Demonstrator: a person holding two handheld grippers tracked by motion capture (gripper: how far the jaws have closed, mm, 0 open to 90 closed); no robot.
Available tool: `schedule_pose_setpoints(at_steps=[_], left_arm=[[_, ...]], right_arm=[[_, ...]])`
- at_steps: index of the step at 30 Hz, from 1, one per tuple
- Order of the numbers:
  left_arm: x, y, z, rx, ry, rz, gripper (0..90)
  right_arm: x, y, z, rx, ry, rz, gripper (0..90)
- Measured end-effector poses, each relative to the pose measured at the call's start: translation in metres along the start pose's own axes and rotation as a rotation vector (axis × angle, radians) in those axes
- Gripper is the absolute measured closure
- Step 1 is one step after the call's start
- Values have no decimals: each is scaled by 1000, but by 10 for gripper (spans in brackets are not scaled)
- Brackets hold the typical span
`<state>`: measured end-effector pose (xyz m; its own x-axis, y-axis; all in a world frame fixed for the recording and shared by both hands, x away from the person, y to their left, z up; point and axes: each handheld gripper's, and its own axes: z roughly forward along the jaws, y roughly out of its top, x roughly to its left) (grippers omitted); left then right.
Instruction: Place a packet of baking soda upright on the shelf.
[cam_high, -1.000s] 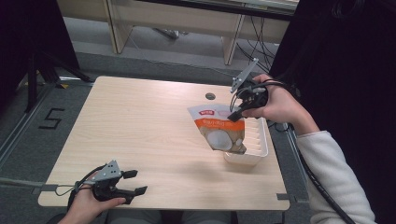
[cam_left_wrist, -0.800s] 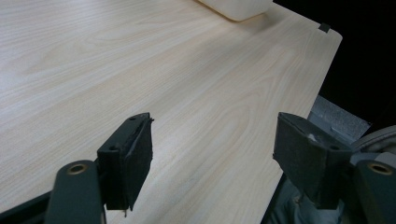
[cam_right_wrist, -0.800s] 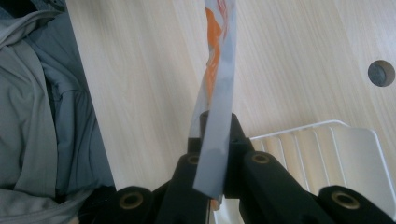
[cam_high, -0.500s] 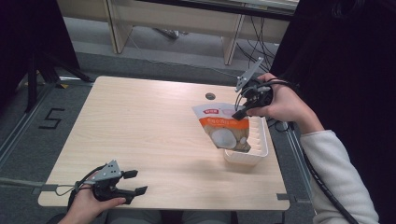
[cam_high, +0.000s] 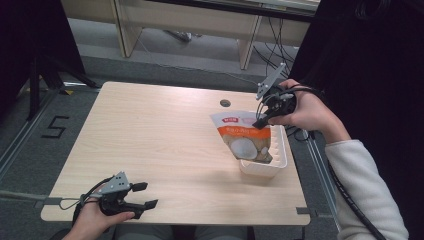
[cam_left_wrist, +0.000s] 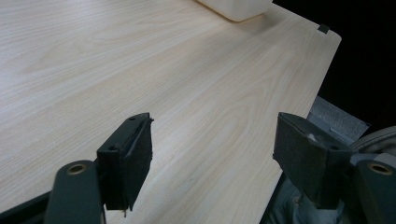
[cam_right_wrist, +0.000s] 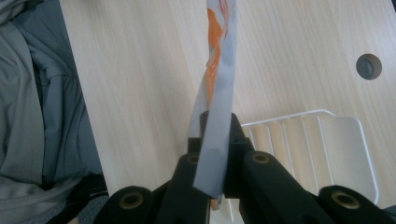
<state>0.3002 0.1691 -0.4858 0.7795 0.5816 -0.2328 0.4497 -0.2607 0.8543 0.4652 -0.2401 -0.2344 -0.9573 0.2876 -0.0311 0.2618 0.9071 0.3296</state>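
High view: fixed above the near edge, facing forward and down over the whole surface (cam_high: 165, 135). Left tool view: low and close, looking across bare wood toward the white tray (cam_left_wrist: 236, 7). Right tool view: steeply downward, very near the pouch (cam_right_wrist: 217, 93). Shared by all three: tray and surrounding wood.

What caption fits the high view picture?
Right gripper lowers an orange-and-white pouch into a white tray; left gripper rests open.

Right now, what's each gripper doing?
Left gripper: open, empty, low over the table.
Right gripper: shut on the pouch, above the white tray.
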Motion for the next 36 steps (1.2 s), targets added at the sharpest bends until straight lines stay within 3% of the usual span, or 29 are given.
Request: schedule_pose_setpoints(at_steps=[3, 4, 6, 9, 11, 36], left_arm=[[0, 0, 0, 1, 1, 1, 274], [0, 0, 0, 1, -1, 1, 274], [0, 0, 0, 0, -3, 2, 274], [0, 0, 0, 2, 3, 1, 274], [0, 0, 0, 1, 2, 3, 274], [-1, 0, 1, -3, -3, -9, 272]], right_arm=[[-1, -1, 0, -2, 1, -21, 900], [-1, -3, -1, 5, -3, 2, 900], [-1, -5, -1, -4, -8, 4, 900], [-3, -5, -1, 1, -1, -19, 900], [-3, -7, -3, 0, -10, -1, 900], [-8, -19, -2, 18, -6, 14, 900]])
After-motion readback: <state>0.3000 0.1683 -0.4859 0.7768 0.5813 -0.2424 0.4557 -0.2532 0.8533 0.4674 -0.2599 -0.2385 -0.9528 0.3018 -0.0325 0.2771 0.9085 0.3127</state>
